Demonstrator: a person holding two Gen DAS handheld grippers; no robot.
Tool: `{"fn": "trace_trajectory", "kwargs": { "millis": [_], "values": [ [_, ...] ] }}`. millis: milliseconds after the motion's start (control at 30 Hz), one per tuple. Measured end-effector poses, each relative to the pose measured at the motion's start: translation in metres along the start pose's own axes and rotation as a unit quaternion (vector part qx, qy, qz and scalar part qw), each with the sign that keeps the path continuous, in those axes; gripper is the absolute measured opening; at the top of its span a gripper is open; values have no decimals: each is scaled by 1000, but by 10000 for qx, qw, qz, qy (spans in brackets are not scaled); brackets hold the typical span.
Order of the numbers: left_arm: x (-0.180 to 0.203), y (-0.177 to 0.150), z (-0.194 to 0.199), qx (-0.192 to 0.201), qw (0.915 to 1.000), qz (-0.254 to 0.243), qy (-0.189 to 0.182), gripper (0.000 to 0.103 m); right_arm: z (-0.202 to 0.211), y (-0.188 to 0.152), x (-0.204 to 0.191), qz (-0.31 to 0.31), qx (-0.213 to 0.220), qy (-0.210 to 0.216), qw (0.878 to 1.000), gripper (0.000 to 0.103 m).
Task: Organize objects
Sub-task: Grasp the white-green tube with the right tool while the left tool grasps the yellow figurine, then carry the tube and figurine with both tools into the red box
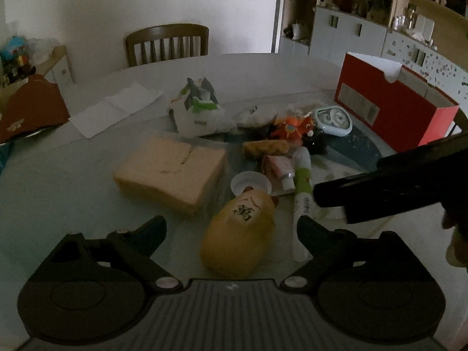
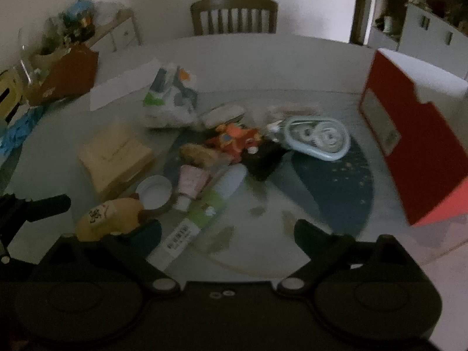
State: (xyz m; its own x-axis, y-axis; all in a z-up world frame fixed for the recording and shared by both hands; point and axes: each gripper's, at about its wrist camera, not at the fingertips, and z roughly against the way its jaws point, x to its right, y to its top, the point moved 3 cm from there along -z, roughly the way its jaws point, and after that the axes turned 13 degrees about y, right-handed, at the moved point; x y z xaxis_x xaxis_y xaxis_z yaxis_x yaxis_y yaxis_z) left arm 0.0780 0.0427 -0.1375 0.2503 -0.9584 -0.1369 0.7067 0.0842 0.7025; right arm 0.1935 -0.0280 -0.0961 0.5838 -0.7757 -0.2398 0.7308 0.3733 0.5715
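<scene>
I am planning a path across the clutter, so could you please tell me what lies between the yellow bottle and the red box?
In the left wrist view, the green tube and the right gripper lie between the yellow bottle and red box.

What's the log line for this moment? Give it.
left gripper: open, framing yellow bottle | right gripper: open, empty | red box: standing at right

I see a yellow bottle [image 1: 238, 235] with a black character on its label, lying beside a white cap [image 1: 250, 183]. The tube [image 1: 301, 188] is white with a green band, the small tube [image 1: 279, 169] pink. The box [image 1: 400, 103] at the table's [image 1: 263, 70] right edge is red (white inside). A tan pack [image 1: 171, 169] lies left of the bottle.
</scene>
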Motion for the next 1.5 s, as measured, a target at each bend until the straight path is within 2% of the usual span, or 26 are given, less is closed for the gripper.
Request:
{"fn": "trace_trajectory", "kwargs": {
  "millis": [67,200,267,500,667,733,800,1000,1233,1500],
  "values": [
    [1,0,-1,8,10000,-68,-1,87,-9,1,-1,57,-108,-23,9999,89],
    [3,-2,-3,-18,9998,-176,-9,79,-21,3,-2,2,-254,17,9997,81],
    [4,-3,-3,-5,9997,-225,6,68,-26,3,-2,-37,-338,38,9994,78],
    [8,-4,-1,-1,9994,-352,-50,53,-33,4,-9,36,-437,46,9990,67],
    [8,-4,0,-56,9994,-326,-20,50,-30,5,-8,123,-391,-120,9991,44],
    [9,-3,0,-87,9994,-325,-17,49,-27,4,-6,151,-358,-135,9992,23],
    [10,-3,1,-111,9994,-335,-24,49,-24,3,-2,170,-361,-99,9992,17],
    [15,-2,3,-225,9993,-238,-157,47,-10,-6,15,77,-338,66,9994,17],
    [24,5,11,-295,9992,-21,-280,47,26,-13,39,-176,-128,208,9995,17],
    [50,35,30,-73,9992,12,-396,47,78,-2,65,-246,212,484,9983,17]
  ]
}}
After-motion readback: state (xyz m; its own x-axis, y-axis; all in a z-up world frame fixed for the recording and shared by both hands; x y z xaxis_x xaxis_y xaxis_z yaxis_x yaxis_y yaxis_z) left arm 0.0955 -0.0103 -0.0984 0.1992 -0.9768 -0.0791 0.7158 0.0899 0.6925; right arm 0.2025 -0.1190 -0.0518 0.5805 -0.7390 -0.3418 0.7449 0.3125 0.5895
